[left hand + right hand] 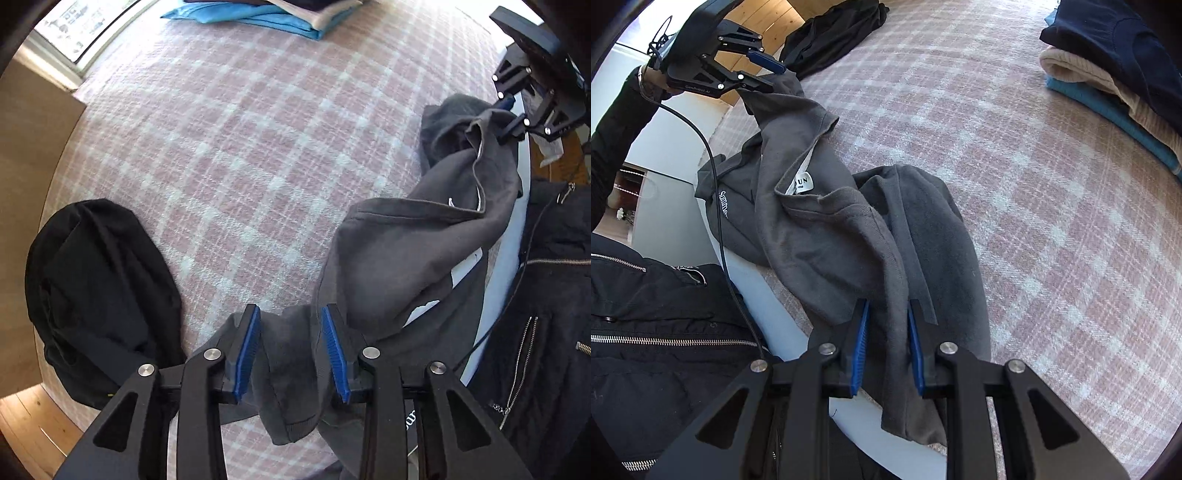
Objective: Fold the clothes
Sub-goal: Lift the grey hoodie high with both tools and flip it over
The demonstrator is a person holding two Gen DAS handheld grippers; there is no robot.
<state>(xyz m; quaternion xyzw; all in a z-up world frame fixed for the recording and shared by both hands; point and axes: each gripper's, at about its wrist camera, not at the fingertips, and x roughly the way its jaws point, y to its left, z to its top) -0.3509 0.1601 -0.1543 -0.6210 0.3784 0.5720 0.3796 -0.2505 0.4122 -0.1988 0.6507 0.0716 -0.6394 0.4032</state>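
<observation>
Tongs on your left hand, seen from the left wrist: the left tongs (290, 314) stand partly open. A fold of the grey sweatshirt (399, 251) passes between the blue pads, which do not appear to clamp it. The right tongs (511, 110) sit at the upper right, closed on a raised corner of the same garment. The sweatshirt runs along the right-hand edge of the surface, under your black jacket (546, 295). A black garment (99, 280) lies bunched at the left edge, partly over it. The folded stack (295, 18) sits at the far edge. The pink checked cover (240, 147) between these is bare, giving broad room. Wood floor (29, 417) shows lower left.

Right wrist view: the right tongs (886, 306) are narrow and pinch a thick fold of the sweatshirt near the white edge (768, 288) of the surface. The left tongs (766, 75) are at upper left, fingers apart, cloth hanging off the lower finger. The neck label (803, 182) faces up. Part of the garment overhangs the white edge. A black cable (716, 177) crosses it there.
</observation>
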